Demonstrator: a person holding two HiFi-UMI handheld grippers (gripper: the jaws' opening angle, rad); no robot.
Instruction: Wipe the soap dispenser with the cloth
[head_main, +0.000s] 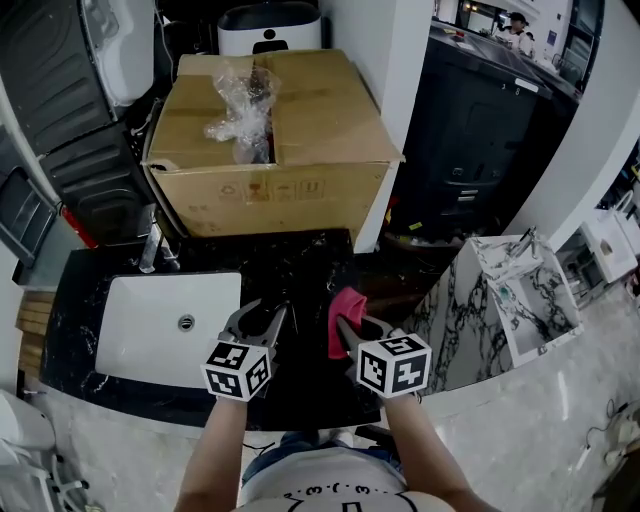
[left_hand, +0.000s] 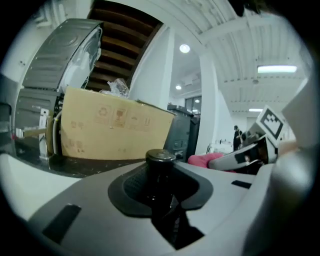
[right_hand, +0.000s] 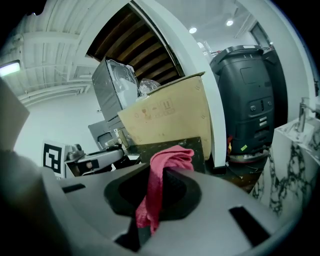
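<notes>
A black soap dispenser (left_hand: 160, 170) with a round cap stands upright between the jaws of my left gripper (left_hand: 161, 186), whose dark pads close against its sides. In the head view this left gripper (head_main: 272, 316) is over the black counter (head_main: 300, 265), just right of the sink; the dispenser is lost against the dark top there. My right gripper (right_hand: 155, 197) is shut on a pink-red cloth (right_hand: 161, 172), which bunches up over the jaws and hangs down between them. Seen from the head, the cloth (head_main: 343, 314) is right beside the left gripper, a short gap apart.
A white sink (head_main: 140, 330) with a faucet (head_main: 150, 250) sits left of the grippers. A large cardboard box (head_main: 280, 150) with crumpled plastic wrap on top stands behind the counter. A marble-patterned stand (head_main: 500, 300) is at the right, and a dark cabinet (head_main: 470, 150) behind it.
</notes>
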